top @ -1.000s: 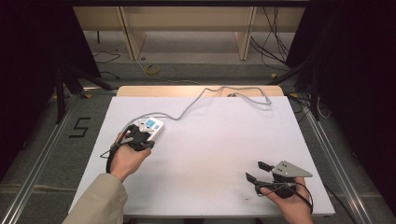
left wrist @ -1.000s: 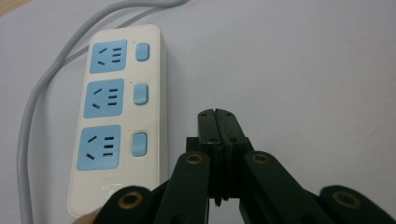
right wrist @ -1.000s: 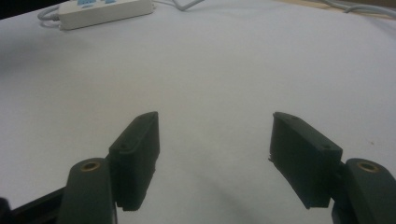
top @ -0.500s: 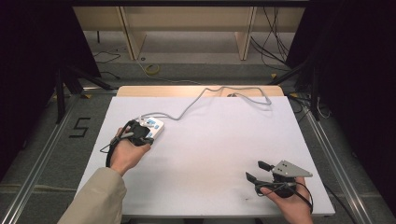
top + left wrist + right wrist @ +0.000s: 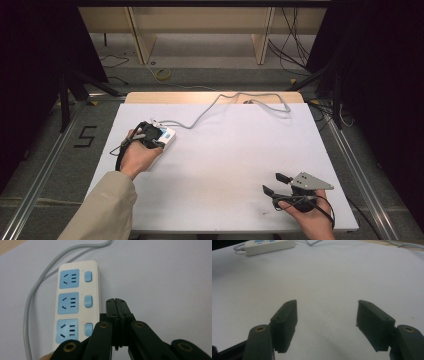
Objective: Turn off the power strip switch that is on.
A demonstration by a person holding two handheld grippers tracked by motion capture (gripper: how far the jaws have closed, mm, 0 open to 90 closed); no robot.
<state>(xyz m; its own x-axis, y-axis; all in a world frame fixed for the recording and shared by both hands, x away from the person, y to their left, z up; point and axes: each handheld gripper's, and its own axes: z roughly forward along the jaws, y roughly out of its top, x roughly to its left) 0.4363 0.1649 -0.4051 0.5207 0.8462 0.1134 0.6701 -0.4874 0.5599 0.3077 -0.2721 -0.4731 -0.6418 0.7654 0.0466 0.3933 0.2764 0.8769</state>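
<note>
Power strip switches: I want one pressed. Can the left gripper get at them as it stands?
Probably yes: the left gripper, jaws shut, hovers beside the power strip, nothing lying between it and the blue switches.

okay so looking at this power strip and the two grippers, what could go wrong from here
1. The left gripper, jaws shut, hovers beside the white three-socket power strip near its small blue switches. A slightly off push could probably miss a switch and shove the strip across the white table.

2. The grey cable snakes loosely toward the table's far edge; sliding the strip may drag it.

3. The right gripper, jaws open, rests far away, so it likely cannot steady the strip.
</note>
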